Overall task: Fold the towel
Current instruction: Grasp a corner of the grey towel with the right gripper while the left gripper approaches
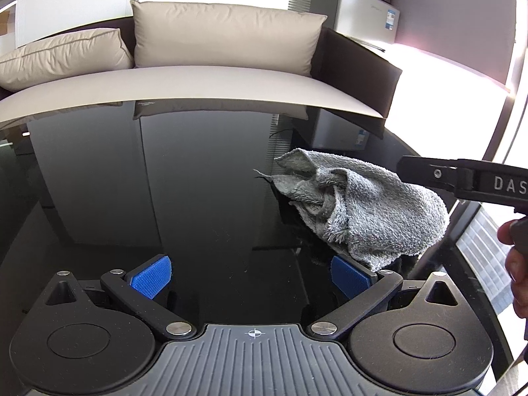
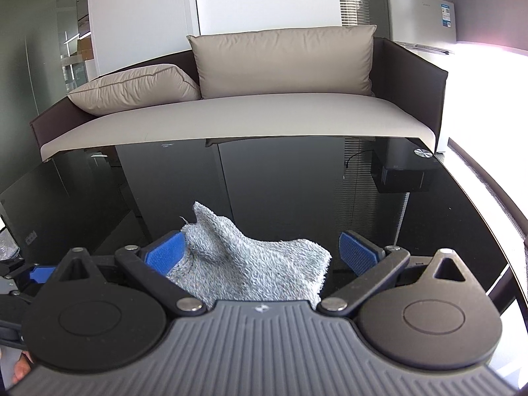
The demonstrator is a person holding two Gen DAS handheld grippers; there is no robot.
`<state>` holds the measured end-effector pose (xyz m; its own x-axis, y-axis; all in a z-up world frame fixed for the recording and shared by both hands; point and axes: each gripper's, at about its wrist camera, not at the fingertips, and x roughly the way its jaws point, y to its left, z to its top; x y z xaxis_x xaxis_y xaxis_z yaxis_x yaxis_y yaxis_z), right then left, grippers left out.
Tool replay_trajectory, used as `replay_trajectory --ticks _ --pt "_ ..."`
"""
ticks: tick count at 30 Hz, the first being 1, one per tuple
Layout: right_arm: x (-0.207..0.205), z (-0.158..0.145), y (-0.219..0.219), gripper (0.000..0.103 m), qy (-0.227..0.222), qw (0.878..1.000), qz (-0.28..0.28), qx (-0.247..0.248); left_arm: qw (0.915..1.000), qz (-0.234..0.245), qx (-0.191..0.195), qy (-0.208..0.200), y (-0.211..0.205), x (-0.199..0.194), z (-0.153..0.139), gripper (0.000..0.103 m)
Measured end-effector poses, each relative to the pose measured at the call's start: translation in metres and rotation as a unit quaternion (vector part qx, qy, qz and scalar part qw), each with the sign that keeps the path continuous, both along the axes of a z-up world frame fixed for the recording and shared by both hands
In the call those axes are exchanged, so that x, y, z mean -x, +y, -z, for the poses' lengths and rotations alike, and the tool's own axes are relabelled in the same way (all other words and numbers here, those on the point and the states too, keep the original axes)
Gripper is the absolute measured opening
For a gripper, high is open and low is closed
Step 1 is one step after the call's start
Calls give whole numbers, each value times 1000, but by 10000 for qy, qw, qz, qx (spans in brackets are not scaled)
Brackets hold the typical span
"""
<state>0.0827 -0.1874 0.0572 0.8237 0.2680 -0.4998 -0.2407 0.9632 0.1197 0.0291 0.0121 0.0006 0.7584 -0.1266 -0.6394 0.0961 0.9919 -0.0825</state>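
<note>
Grey towel crumpled in a heap on the black glass table, at 2 o'clock from the left gripper. Left gripper spread wide, empty; its right pad just beside the heap. Right gripper also wide open over the towel, left pad touching cloth, nothing clamped. Hand on right handle.

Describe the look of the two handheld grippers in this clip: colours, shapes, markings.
Both the left gripper and right gripper are black, with ribbed grey centre plates bearing a crosshair mark, round side discs, silver pivot bolts and textured blue pads. Raised letters "DAS" show on the right gripper's side.
</note>
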Motion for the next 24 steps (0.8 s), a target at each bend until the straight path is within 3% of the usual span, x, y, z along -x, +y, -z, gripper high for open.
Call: replay_trajectory --ticks 4,12,19,24 --pt "-16 -5 15 100 -59 9998 -174 56 10000 51 37 -8 0 -9 1 102" --pt "-51 3 42 75 201 9980 -512 321 9998 141 144 55 -2 -18 2 102" --pt "-68 12 60 63 422 9953 -696 518 9994 224 240 106 -1 -18 1 102" --pt "-79 23 69 40 628 9927 -734 726 9994 204 261 139 2 -17 2 102"
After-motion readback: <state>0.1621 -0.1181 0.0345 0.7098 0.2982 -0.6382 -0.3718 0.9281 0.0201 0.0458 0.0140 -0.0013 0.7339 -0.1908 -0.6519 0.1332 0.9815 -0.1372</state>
